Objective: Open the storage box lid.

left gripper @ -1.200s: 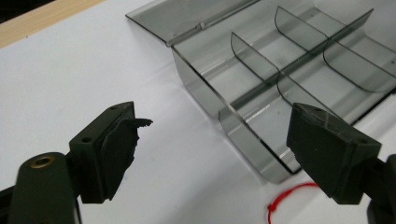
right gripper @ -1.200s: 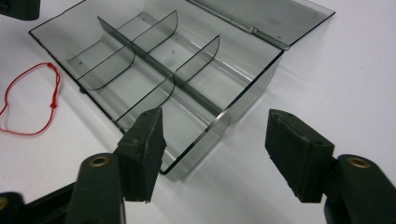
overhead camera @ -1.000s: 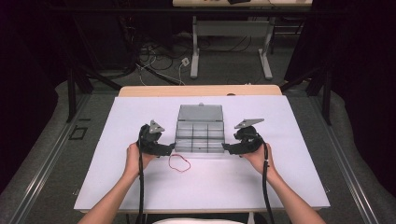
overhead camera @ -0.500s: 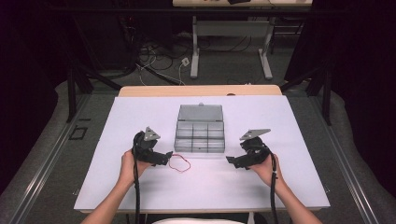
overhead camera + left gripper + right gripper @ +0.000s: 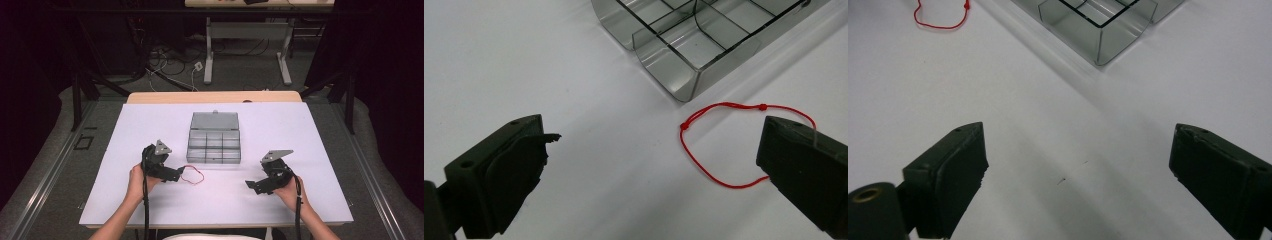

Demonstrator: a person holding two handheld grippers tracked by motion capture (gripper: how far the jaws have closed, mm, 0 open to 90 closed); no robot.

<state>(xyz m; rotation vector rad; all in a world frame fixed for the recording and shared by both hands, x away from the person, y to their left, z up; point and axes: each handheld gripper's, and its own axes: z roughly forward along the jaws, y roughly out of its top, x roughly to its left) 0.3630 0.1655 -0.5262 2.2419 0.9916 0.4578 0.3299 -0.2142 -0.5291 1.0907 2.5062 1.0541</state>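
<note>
We hold the left gripper (image 5: 649, 170) with jaws spread wide; the red string loop (image 5: 724, 145) lies flat just ahead, partly behind its right jaw. Closing may pinch only table. Our right gripper (image 5: 1078, 175) gapes empty, well away.

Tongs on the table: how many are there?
2. The left tongs sit by the red string loop; the right tongs hover nearer the table's right side. Both are open.

Red string (image 5: 724, 145) loop partly hidden behind left gripper (image 5: 649, 165) jaw; organizer box (image 5: 704, 40) cut off at frame top.
</note>
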